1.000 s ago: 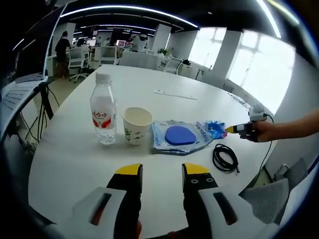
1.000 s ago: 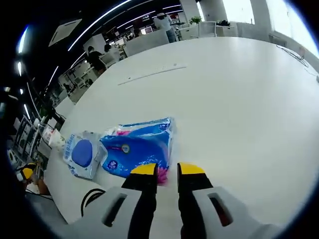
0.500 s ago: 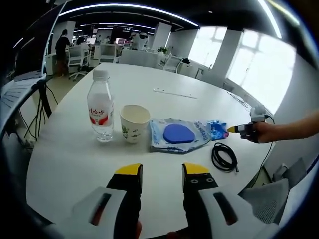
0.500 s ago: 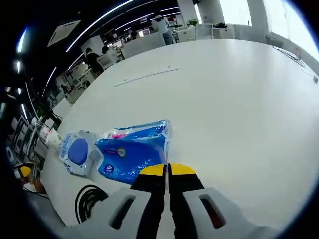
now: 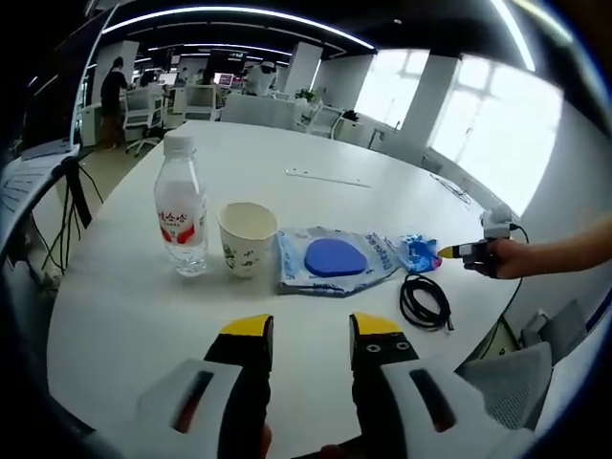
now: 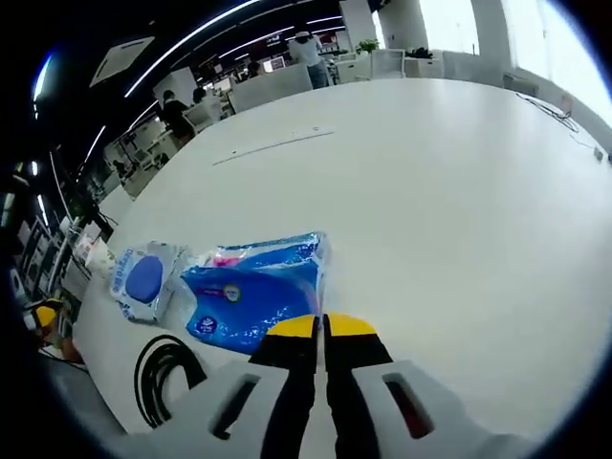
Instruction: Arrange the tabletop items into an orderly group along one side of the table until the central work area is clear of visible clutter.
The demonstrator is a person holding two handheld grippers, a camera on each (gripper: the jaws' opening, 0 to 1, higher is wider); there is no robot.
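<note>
At the near edge of the blue tissue pack (image 6: 251, 292), the right gripper (image 6: 319, 326) is now seen pressed together on the pack's corner; a second ago its jaws were apart. Pack likely secured for dragging. Beside the pack: wipes packet (image 6: 142, 279), black cable (image 6: 163, 368). Beyond the packet, cup (image 5: 247, 238) and bottle (image 5: 181, 217) are lined up. Left gripper (image 5: 306, 330) is held spread, empty.

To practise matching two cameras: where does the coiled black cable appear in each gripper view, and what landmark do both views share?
Left gripper view: black cable right of centre, by the table edge.
Right gripper view: black cable at lower left.
Shared landmark: wipes pack with its blue lid.
</note>
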